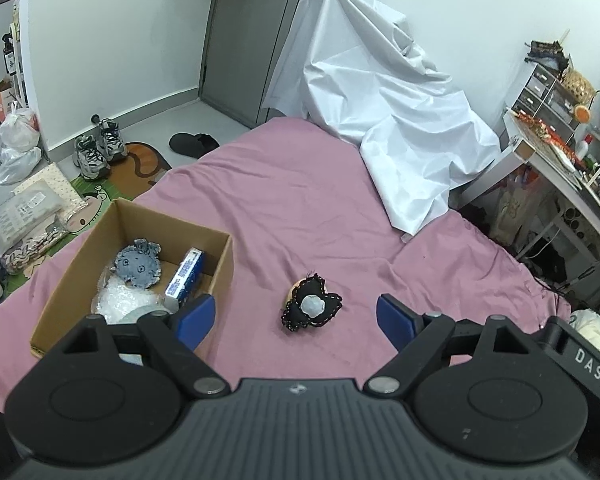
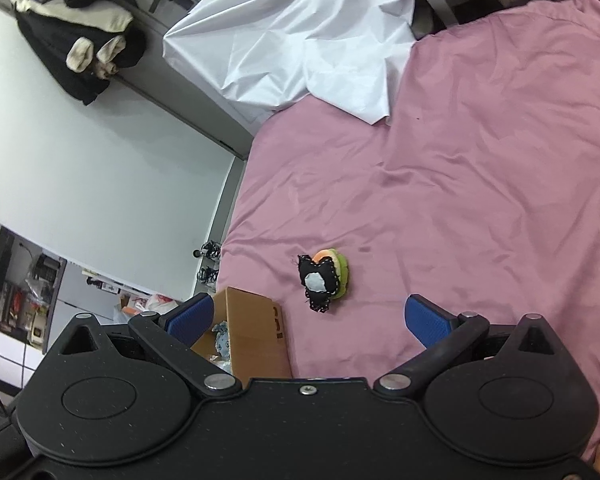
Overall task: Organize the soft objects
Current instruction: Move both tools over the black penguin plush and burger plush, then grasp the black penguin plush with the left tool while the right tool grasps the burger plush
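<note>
Left wrist view: left gripper [image 1: 295,314] spread, empty, toy [image 1: 310,307] at twelve o'clock, box [image 1: 66,276] at ten; right gripper [image 2: 309,318] spread too.

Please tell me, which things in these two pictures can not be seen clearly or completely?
- Cardboard box: left wrist view, near end hidden by the left gripper; right wrist view, mostly behind the right gripper.
- Small soft thing under the black plush: left wrist view shows only a sliver; right wrist view shows an orange and green edge, shape unclear.
- Whatever the white sheet covers: hidden in both views.
- Print on the blue packet: too small.
</note>
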{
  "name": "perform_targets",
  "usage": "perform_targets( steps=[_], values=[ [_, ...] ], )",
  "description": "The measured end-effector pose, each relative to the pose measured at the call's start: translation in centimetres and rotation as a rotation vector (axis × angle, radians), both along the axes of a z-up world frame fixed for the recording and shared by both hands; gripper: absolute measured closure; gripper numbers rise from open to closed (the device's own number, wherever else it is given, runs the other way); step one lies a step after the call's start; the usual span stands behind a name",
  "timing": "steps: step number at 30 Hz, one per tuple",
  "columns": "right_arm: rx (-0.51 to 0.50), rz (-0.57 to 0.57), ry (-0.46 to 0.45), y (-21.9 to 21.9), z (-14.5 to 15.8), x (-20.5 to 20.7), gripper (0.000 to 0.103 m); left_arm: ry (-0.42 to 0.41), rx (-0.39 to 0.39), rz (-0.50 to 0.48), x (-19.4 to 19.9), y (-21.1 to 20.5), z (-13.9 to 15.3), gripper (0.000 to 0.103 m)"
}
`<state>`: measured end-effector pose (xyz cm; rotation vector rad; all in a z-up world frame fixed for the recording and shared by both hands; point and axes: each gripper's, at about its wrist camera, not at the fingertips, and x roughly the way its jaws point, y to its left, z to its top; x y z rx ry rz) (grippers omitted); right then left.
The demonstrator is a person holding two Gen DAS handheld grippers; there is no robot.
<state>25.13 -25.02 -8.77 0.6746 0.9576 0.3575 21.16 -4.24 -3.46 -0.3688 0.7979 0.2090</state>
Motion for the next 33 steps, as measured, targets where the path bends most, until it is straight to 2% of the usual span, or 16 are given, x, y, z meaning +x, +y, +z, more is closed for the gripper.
perform_targets(
  steps=[18,26,28,33],
  values=[
    [0.046,-0.106,0.092,-1.9,-2.8,1.8,0.002,0.044,-0.026,0.010,4.1,-1.9,-4.2,0.017],
    [0.063,-0.118,0.114,-1.6,-4.4,3.4,0.013,0.082,-0.060,0.015,6.4,-2.1,-7.0,0.021],
    [0.077,-0.126,0.117,-1.7,-4.6,3.6,0.018,0.098,-0.063,0.014,7.0,-2.1,-7.8,0.026],
    [0.105,-0.129,0.108,-1.5,-5.4,4.6,0.019,0.127,-0.083,0.042,8.5,-1.8,-9.7,0.032]
  ],
)
